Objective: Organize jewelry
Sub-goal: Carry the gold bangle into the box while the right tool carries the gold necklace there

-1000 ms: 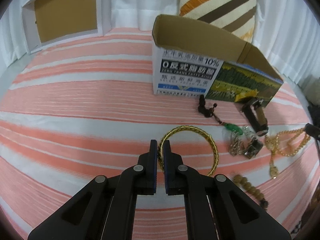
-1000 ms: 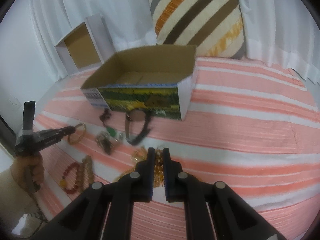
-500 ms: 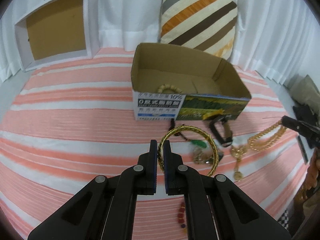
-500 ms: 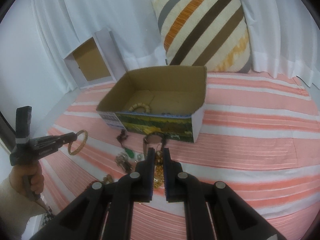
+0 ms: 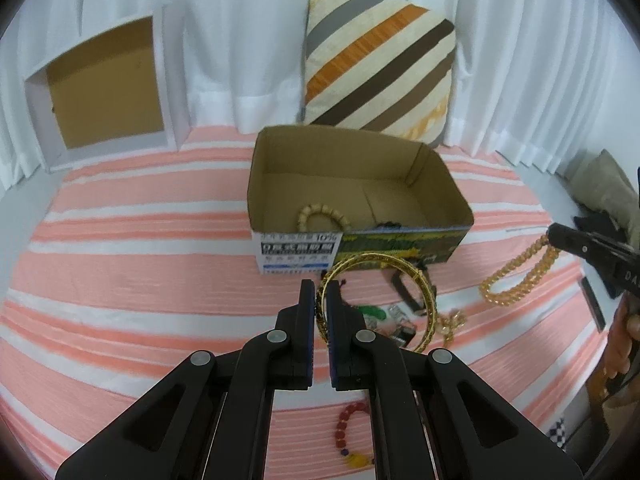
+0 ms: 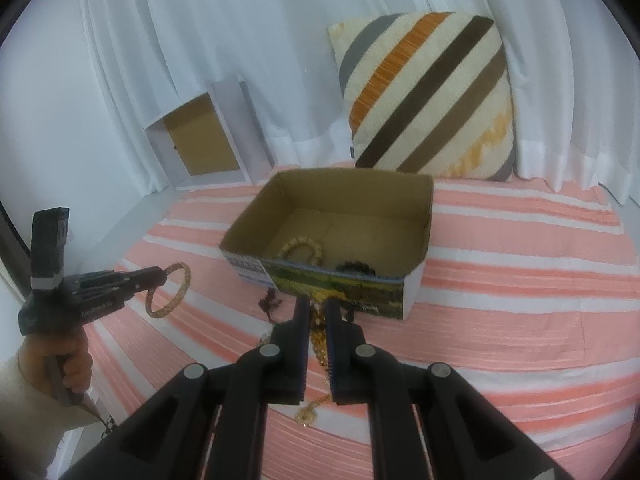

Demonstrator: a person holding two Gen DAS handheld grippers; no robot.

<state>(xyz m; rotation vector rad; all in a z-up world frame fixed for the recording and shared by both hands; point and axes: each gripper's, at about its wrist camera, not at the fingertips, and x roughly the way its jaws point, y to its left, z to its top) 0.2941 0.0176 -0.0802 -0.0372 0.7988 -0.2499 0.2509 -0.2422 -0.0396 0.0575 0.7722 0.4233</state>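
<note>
My left gripper [image 5: 320, 300] is shut on a gold bangle [image 5: 424, 292] and holds it in the air before the open cardboard box [image 5: 298, 254]. In the right wrist view the same gripper [image 6: 160, 276] and bangle [image 6: 172, 292] show at the left. My right gripper [image 6: 317, 308] is shut on a gold bead chain [image 6: 318, 340], which hangs down between its fingers. Seen from the left wrist, the chain [image 5: 516, 280] loops below that gripper [image 5: 560, 236]. A beige bead bracelet [image 6: 302, 248] and a dark bracelet [image 6: 356, 267] lie inside the box [image 6: 340, 280].
On the pink striped bedspread [image 5: 140, 264] lie a red bead bracelet [image 5: 348, 428], a black strap [image 5: 404, 300], a green pendant [image 5: 374, 312] and a dark tassel [image 6: 272, 302]. A striped cushion [image 5: 376, 72] and a white-framed box [image 5: 104, 88] lean against the curtain behind.
Both grippers have risen, lifting the bangle and the gold chain off the bedspread. The inside of the box has come into view.
</note>
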